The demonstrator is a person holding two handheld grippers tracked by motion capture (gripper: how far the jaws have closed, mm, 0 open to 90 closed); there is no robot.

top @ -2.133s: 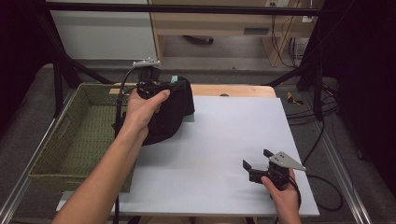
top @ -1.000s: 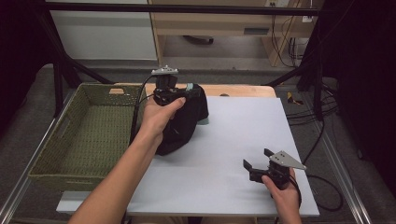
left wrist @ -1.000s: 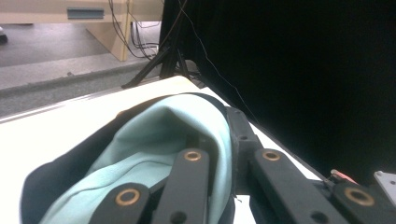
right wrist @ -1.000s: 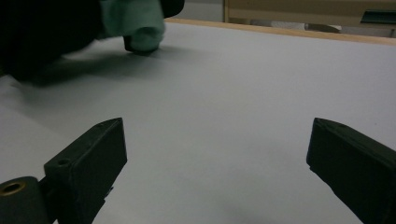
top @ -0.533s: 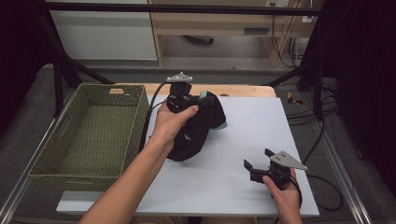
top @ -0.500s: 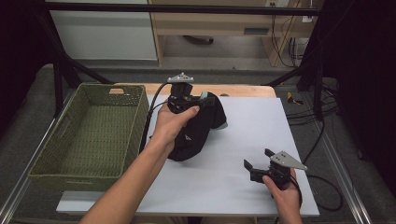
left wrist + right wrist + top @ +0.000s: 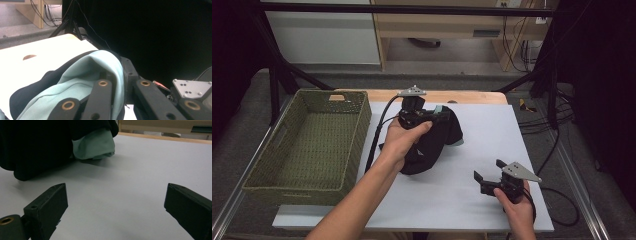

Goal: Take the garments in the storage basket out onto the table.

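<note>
A black garment (image 7: 432,147) with a pale teal lining (image 7: 455,141) lies bunched on the white board (image 7: 502,125), partly lifted at its top. My left gripper (image 7: 436,114) is shut on a fold of it. In the left gripper view the teal cloth (image 7: 82,82) is draped over and pinched between the jaws of the left gripper (image 7: 116,75). My right gripper (image 7: 489,171) rests open near the board's front right, apart from the garment. In the right gripper view, the right gripper (image 7: 117,202) has bare board between its wide jaws, and the garment (image 7: 37,145) lies ahead to the left.
A green woven basket (image 7: 354,150) stands along the left side of the board, with nothing in it. A wooden strip (image 7: 472,96) runs along the table's far edge. Cables (image 7: 557,115) lie beyond the right edge. The other gripper's grey plate (image 7: 191,88) appears at lower right.
My left gripper has carried the black garment rightward from beside the basket to the middle of the board and a little lower. The right gripper has kept still.
</note>
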